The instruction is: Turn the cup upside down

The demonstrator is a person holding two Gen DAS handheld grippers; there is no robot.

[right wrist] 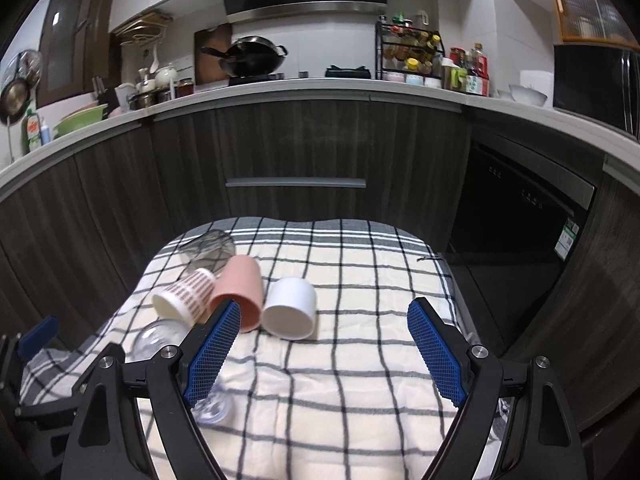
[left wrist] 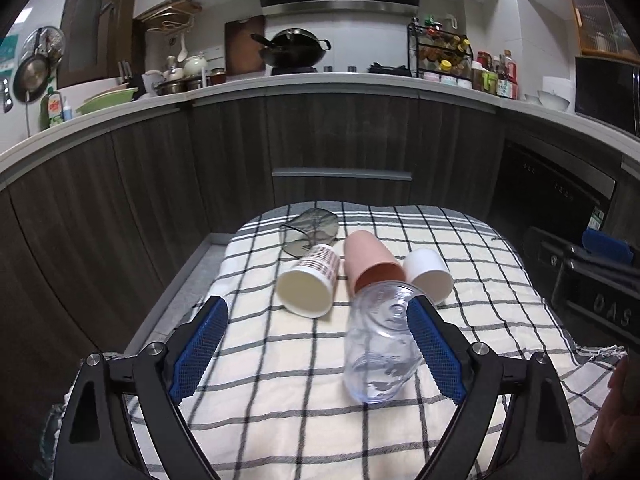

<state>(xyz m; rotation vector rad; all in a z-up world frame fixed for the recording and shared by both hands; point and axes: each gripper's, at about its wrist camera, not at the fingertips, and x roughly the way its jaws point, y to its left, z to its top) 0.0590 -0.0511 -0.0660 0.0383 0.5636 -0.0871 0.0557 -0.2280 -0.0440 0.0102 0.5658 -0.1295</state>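
Observation:
Several cups lie on their sides on a checked cloth [left wrist: 280,360]. A clear plastic cup [left wrist: 380,344] lies nearest, its base toward the camera, against the right finger of my left gripper [left wrist: 316,336], which is open. Behind it lie a patterned white cup [left wrist: 310,286], a pink cup [left wrist: 370,262], a white cup [left wrist: 428,276] and a dark glass cup [left wrist: 310,230]. My right gripper [right wrist: 324,338] is open and empty, in front of the white cup [right wrist: 290,308] and the pink cup [right wrist: 240,292]. The clear cup [right wrist: 160,340] shows partly behind its left finger.
The cloth [right wrist: 340,380] covers a small table with dark wooden cabinets [left wrist: 340,140] just beyond its far edge. A counter [left wrist: 320,80] above holds a wok, bottles and dishes. A dark oven door [right wrist: 520,220] stands to the right.

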